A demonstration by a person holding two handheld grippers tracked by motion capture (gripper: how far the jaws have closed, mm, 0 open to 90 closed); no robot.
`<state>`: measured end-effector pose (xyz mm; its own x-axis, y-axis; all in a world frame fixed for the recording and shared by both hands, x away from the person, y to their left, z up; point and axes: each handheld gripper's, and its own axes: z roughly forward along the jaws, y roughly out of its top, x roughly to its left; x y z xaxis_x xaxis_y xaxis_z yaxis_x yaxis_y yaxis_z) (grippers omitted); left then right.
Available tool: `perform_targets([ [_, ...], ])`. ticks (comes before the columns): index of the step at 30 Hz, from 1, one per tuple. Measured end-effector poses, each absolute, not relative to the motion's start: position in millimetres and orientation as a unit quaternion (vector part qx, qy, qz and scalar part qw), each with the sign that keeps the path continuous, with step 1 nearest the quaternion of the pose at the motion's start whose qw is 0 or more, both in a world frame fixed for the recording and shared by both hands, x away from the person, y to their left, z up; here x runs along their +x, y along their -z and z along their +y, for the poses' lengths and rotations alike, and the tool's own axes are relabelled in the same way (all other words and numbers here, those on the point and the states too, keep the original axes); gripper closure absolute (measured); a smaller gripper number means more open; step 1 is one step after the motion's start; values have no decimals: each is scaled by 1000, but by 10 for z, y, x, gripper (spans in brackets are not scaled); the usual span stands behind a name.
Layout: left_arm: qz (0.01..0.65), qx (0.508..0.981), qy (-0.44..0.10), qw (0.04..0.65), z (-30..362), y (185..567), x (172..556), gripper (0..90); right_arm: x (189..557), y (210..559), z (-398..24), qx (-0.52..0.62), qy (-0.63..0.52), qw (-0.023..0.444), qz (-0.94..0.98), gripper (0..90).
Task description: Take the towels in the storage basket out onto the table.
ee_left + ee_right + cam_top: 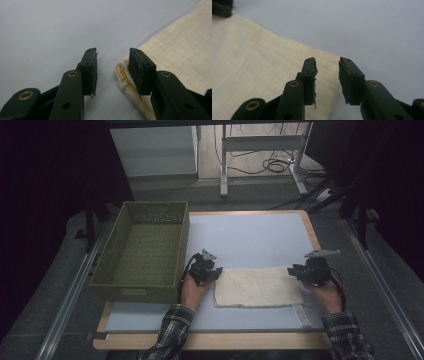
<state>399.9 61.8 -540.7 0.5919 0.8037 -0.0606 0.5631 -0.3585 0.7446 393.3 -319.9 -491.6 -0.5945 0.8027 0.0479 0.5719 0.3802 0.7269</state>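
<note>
The folded cream towel (257, 287) is lying between the left gripper (113, 72) and right gripper (327, 80), both jaws spread at its ends, on the pale surface (250, 237) beside a green basket (142, 252).

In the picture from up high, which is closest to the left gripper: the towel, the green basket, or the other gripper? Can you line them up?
From the left gripper:
1. Towel, its corner right at the jaws, on the right.
2. Green basket, just to the left.
3. Right gripper, farthest, at the towel's other end.
</note>
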Motion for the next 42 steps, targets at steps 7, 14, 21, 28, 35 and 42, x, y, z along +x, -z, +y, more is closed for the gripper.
perform_targets([
  [7,424,807,-153,381,634,5417,4010,582,3657,4963,-2951,382,-367,139,837,628],
  [14,425,806,-152,382,636,5421,4010,582,3456,4984,-2538,332,-378,108,857,630],
  [21,425,806,-152,383,636,5423,4009,582,3327,5044,-1995,276,-381,75,879,630],
  [28,426,805,-152,384,636,5425,4007,582,3248,5124,-1485,233,-379,46,895,649],
  [35,425,805,-151,384,641,5424,4011,582,3224,5195,-1117,209,-374,43,903,641],
  [42,426,805,-153,383,637,5423,4007,586,3157,5283,-956,192,-348,92,913,702],
])
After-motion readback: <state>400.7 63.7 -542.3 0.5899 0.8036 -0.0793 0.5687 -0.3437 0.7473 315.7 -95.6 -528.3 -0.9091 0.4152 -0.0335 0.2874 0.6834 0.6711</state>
